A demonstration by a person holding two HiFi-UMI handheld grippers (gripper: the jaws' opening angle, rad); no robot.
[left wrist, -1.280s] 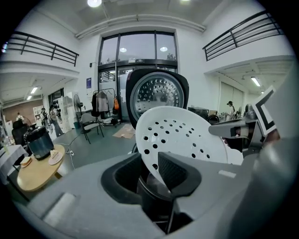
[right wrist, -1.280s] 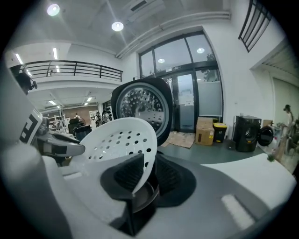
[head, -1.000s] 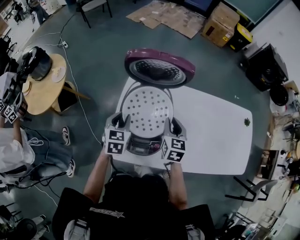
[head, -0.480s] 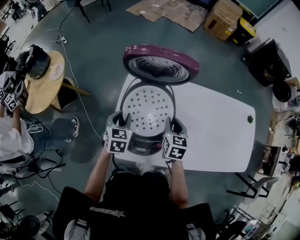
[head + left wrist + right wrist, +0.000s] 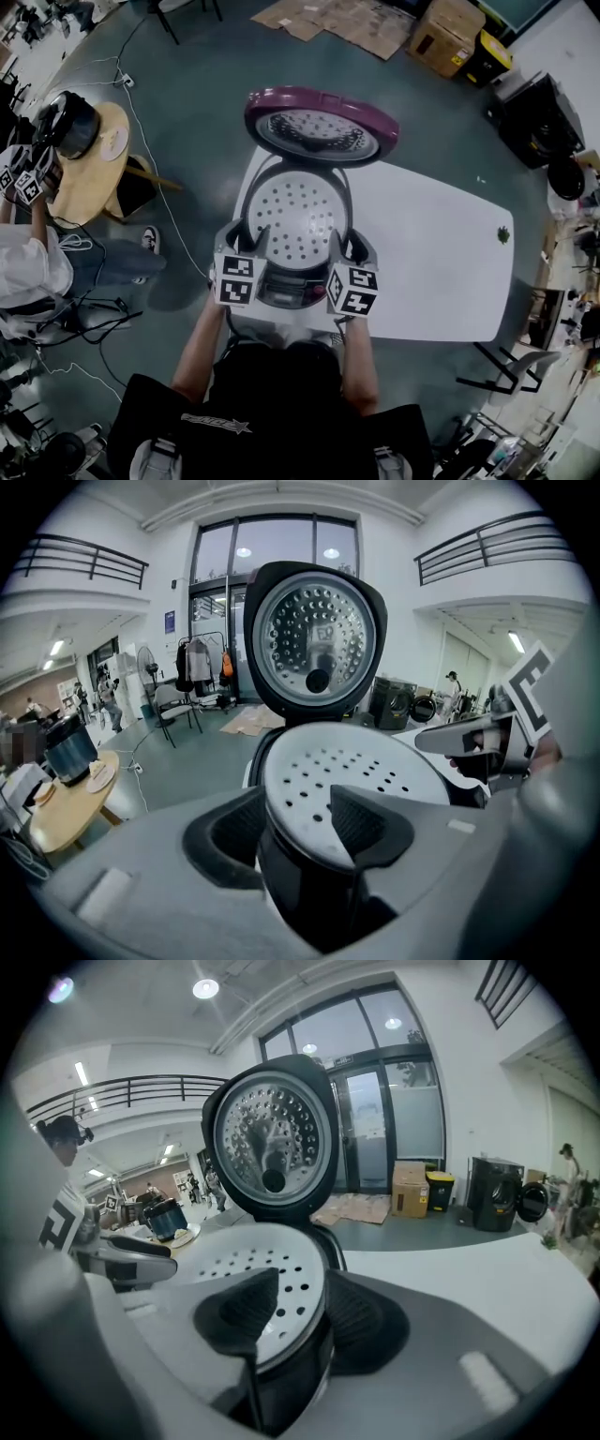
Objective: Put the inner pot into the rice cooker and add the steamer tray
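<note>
The rice cooker (image 5: 292,289) stands on the white table (image 5: 441,253) with its maroon lid (image 5: 321,131) tipped up at the back. The white perforated steamer tray (image 5: 298,216) lies flat in its mouth and covers what is below. My left gripper (image 5: 246,246) straddles the tray's left rim (image 5: 281,789). My right gripper (image 5: 345,251) straddles the right rim (image 5: 281,1307). Both pairs of jaws have just been opening. The rim sits between the pads (image 5: 361,822) with a little slack, so neither grip presses. The lid's inner plate (image 5: 314,639) faces me.
A small green object (image 5: 503,234) lies near the table's right edge. At the left, a round wooden table (image 5: 84,178) carries another cooker (image 5: 70,122), and a seated person (image 5: 28,272) holds marker cubes. Cardboard boxes (image 5: 441,37) sit on the floor behind.
Both grippers' jaws stand wider on the tray's rim than before. The hands and the tray stay where they were. The person at the left has raised their arm.
</note>
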